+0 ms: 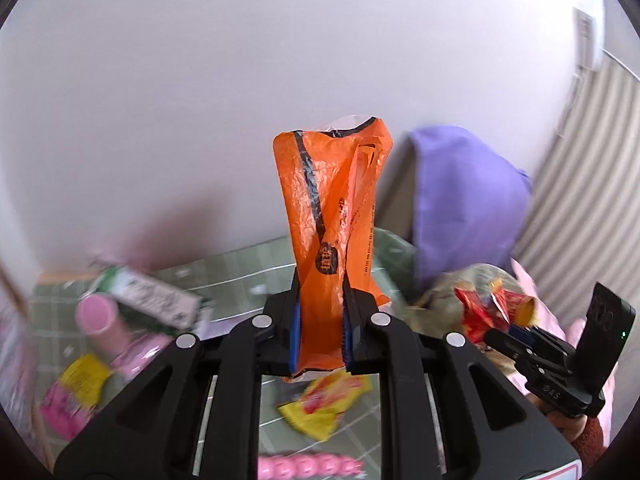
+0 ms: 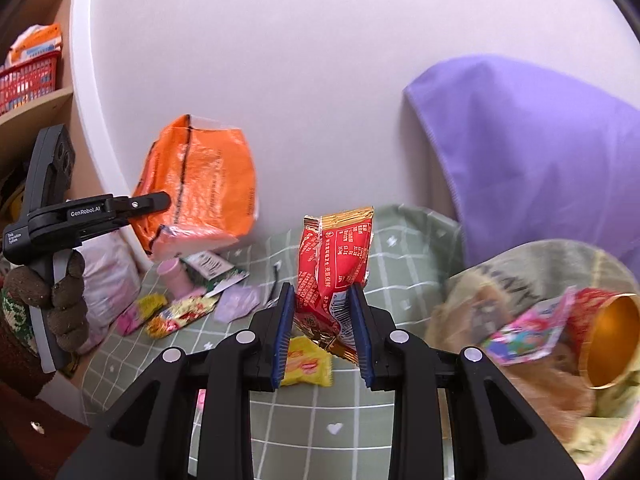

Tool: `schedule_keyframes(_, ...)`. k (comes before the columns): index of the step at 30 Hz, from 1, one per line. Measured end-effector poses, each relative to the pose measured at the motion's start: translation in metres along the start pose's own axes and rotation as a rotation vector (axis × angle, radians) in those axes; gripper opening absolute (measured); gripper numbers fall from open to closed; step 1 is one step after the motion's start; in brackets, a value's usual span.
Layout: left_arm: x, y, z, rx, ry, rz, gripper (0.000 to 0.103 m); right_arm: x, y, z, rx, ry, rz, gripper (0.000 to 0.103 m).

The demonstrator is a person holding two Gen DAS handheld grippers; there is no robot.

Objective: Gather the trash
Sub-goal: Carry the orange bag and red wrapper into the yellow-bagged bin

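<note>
Orange plastic fills the left gripper (image 1: pixel 320 320): its blue pads are pressed against the lower part of a crinkled orange snack bag (image 1: pixel 332 208), which stands upright between them, long axis vertical, mouth at the top. The right gripper (image 2: pixel 322 320) likewise pinches a red-and-gold wrapper (image 2: pixel 336 264) near its lower end, and that piece also stands on end above the pads.

Take the trash bag (image 2: pixel 520 280), a pale, open sack already holding a pink wrapper (image 2: pixel 524 332) and a red tube with a gold inside (image 2: pixel 608 336), as the landmark. It sits just to the right of the red-and-gold wrapper, so the right gripper is the nearer of the 2. The orange snack bag lies well to the left of the sack, beyond the right gripper. A purple cloth (image 2: pixel 540 152) hangs behind the sack.

Left of the sack, on the green checked tablecloth (image 2: pixel 400 264), more litter waits: a yellow packet (image 2: pixel 306 368), a pink cup (image 2: pixel 176 278) and a green-and-white carton (image 2: pixel 210 266).

My reading: both pieces need carrying rightward and dropping mouth-side into the sack, the right one first.
</note>
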State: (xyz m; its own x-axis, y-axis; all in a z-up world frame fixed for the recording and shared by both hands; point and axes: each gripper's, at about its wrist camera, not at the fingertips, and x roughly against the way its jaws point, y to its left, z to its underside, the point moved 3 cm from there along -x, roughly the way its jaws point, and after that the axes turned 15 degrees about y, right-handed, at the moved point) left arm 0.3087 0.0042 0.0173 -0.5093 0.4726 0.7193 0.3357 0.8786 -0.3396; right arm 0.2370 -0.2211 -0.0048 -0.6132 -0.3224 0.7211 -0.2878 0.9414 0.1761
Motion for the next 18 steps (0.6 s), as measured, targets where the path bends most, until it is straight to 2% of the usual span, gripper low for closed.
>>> schedule_keyframes(5,-0.023,-0.054,-0.020,-0.153,0.049,0.142,0.014,0.048,-0.017,0.000,-0.047,-0.084,0.120,0.027)
schedule_keyframes(12,-0.058,-0.148,-0.050,-0.382,0.138,0.345,0.014,0.130,-0.064,0.011,-0.154,-0.177,0.370,0.027)
schedule_keyframes(16,-0.086,-0.192,-0.052,-0.491,0.210,0.399,0.014,0.158,-0.086,0.017,-0.210,-0.195,0.443,0.027)
schedule_keyframes(18,-0.114,-0.219,-0.043,-0.551,0.282,0.403,0.014,0.160,-0.094,0.016,-0.218,-0.189,0.465,0.027)
